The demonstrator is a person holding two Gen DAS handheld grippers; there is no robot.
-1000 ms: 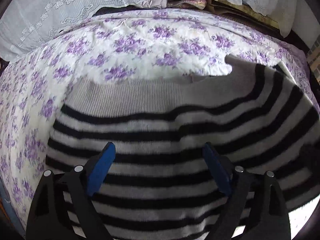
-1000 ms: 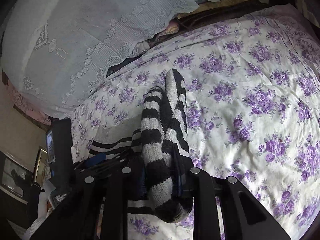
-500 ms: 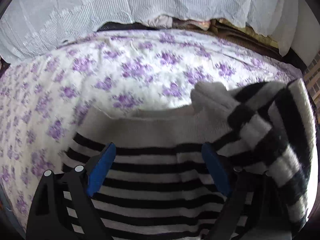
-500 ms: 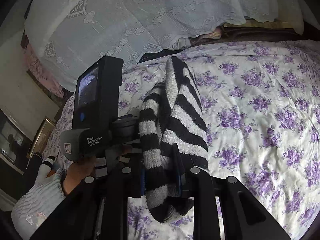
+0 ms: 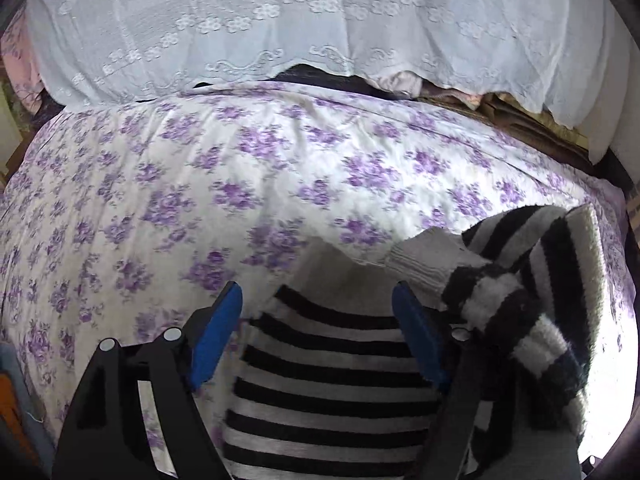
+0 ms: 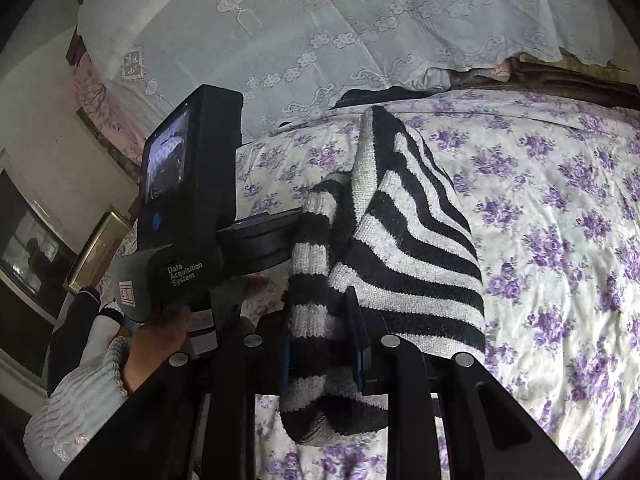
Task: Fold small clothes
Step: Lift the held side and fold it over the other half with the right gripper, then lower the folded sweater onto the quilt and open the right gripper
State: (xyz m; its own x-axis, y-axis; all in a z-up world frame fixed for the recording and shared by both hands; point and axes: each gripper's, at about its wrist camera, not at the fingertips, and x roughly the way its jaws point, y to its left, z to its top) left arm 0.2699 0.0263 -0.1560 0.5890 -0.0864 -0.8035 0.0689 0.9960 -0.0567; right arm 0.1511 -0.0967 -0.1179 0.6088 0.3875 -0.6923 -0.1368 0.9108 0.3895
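Note:
A black-and-grey striped knit sweater [image 5: 332,384] lies on the floral bed sheet [image 5: 248,184]. My left gripper [image 5: 318,320] is open over the sweater's upper edge, its blue pads wide apart and holding nothing. My right gripper [image 6: 322,344] is shut on a bunched fold of the sweater [image 6: 404,240], lifted above the bed. That lifted fold shows at the right of the left wrist view [image 5: 532,292], beside the left gripper's right finger. In the right wrist view the left gripper's black body with its screen [image 6: 188,184] is close on the left, held by a hand [image 6: 160,336].
White lace-covered bedding [image 5: 304,20] is piled along the far side of the bed. Dark and brown cloth [image 5: 532,128] lies at the back right. A framed picture [image 6: 96,248] and wall stand at the left of the right wrist view.
My right gripper has carried the sweater's fold up and leftward over its body, close to the left gripper. The left gripper has drawn back, showing more sheet.

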